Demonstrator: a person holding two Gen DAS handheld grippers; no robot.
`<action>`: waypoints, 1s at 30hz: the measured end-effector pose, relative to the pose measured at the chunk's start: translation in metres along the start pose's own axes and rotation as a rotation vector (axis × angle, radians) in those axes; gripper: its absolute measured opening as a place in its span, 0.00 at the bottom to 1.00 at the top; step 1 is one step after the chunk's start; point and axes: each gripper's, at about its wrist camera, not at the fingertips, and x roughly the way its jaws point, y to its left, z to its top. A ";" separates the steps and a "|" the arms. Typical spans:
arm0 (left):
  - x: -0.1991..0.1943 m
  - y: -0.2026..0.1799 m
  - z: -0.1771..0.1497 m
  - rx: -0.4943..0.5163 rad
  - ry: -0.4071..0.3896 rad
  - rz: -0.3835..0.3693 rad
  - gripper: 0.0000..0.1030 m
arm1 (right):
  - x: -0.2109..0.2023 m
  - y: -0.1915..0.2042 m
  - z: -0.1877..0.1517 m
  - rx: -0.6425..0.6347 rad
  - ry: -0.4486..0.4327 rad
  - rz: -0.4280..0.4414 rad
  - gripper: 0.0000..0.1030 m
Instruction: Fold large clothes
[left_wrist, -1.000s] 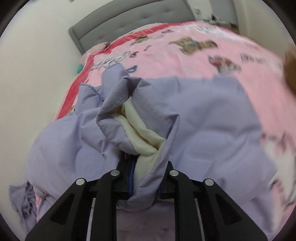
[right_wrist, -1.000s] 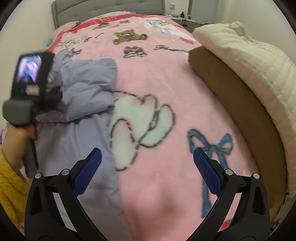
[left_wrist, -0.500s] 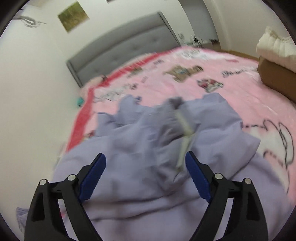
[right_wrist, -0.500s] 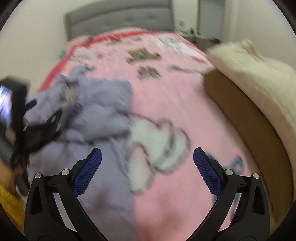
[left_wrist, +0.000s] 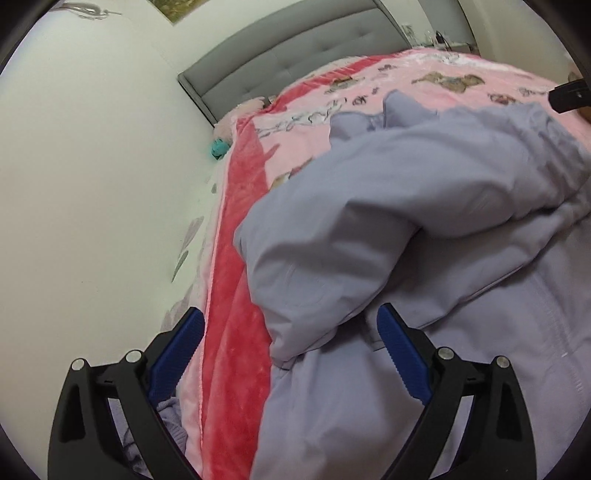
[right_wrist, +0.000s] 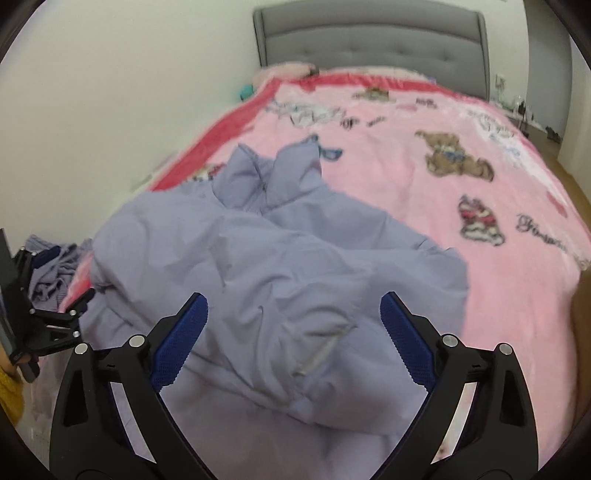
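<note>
On the pink blanket (right_wrist: 424, 206) of the bed lies the jacket (right_wrist: 280, 266), a large lilac padded garment spread over the near left part of the blanket, its collar (right_wrist: 273, 166) pointing toward the grey headboard (right_wrist: 373, 40). One fold appears made: a bulky sleeve or side panel (left_wrist: 388, 206) is laid across the body, forming a thick roll that lies loose and uneven. Left gripper (left_wrist: 291, 354): jaws have just been opening and now stand wide, with the edge of the folded panel lying between the pads but not pressed by them; nothing is held. It sits at the left edge of the bed, over the red border (left_wrist: 236, 295). Right gripper (right_wrist: 295, 332): jaws wide, empty, hovering over the middle of the jacket with fabric beneath and no visible contact. A second lilac garment (right_wrist: 51, 266) hangs off the bed's left side, seemingly unfolded. Judged progress: early to middle. Probably left: the opposite side to bring in, the roll to flatten, the length to double over, and the other garment to handle. The far right edge of the jacket looks flat, though blur hides its detail
</note>
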 end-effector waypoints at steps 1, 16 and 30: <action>0.005 0.000 -0.002 0.018 0.001 -0.003 0.90 | 0.006 0.000 0.001 0.015 0.015 -0.003 0.88; 0.071 0.032 -0.052 -0.219 0.181 -0.207 0.84 | 0.021 -0.017 0.011 0.158 0.014 0.060 0.13; 0.071 0.040 -0.071 -0.315 0.173 -0.267 0.84 | 0.048 -0.041 0.040 -0.053 0.155 -0.139 0.13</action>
